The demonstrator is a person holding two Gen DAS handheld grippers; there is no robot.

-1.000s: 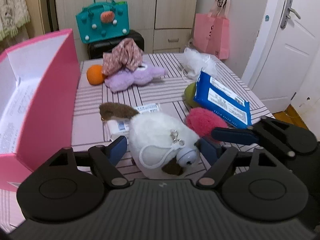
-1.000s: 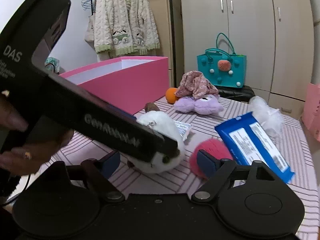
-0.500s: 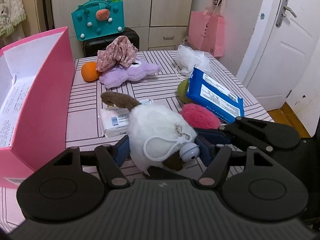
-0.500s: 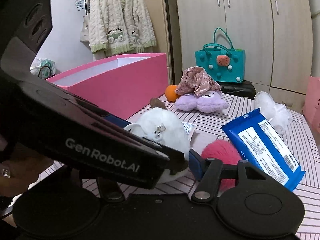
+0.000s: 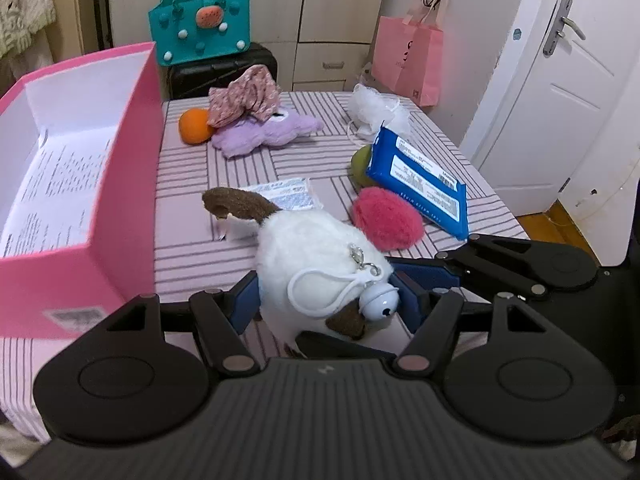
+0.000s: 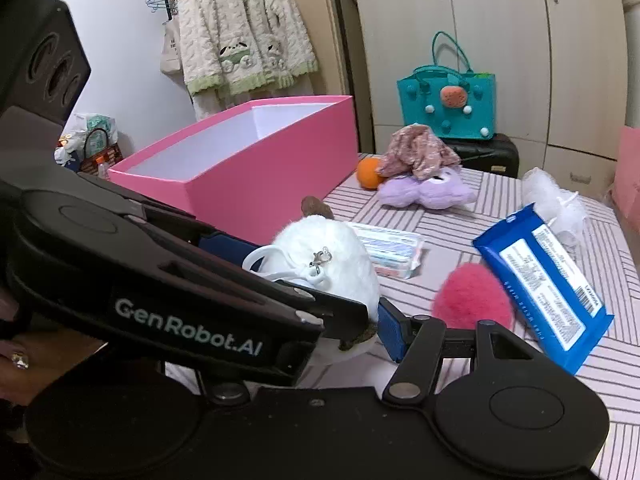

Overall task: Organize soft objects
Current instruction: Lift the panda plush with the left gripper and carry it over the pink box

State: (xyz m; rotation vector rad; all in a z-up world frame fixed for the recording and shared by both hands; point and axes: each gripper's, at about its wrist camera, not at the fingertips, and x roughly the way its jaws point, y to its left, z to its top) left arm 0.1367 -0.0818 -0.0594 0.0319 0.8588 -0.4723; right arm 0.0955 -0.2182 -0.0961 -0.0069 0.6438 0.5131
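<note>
A white plush toy (image 5: 320,256) with a brown tail, a white loop and a small bell hangs just above the striped table (image 5: 188,248). My left gripper (image 5: 324,296) is shut on it, one blue pad on each flank. My right gripper (image 6: 316,336) comes in from the right and grips the same plush (image 6: 332,248). Its right pad (image 6: 390,336) presses the toy, and its left finger is hidden behind the left gripper. The open pink box (image 5: 120,184) stands to the left. A red pompom (image 5: 388,218) lies just right of the plush.
Further back on the table lie a purple plush (image 5: 264,132) under a floral cloth (image 5: 244,94), an orange (image 5: 194,126), a white mesh puff (image 5: 376,106), a blue wipes pack (image 5: 420,182) on a green fruit (image 5: 360,162), and a tissue packet (image 5: 288,196). A person's hand (image 6: 16,356) holds the left gripper.
Both pairs of jaws narrowed onto the white plush. Both grippers then rose a little with it, baring more of the tissue packet beneath.
</note>
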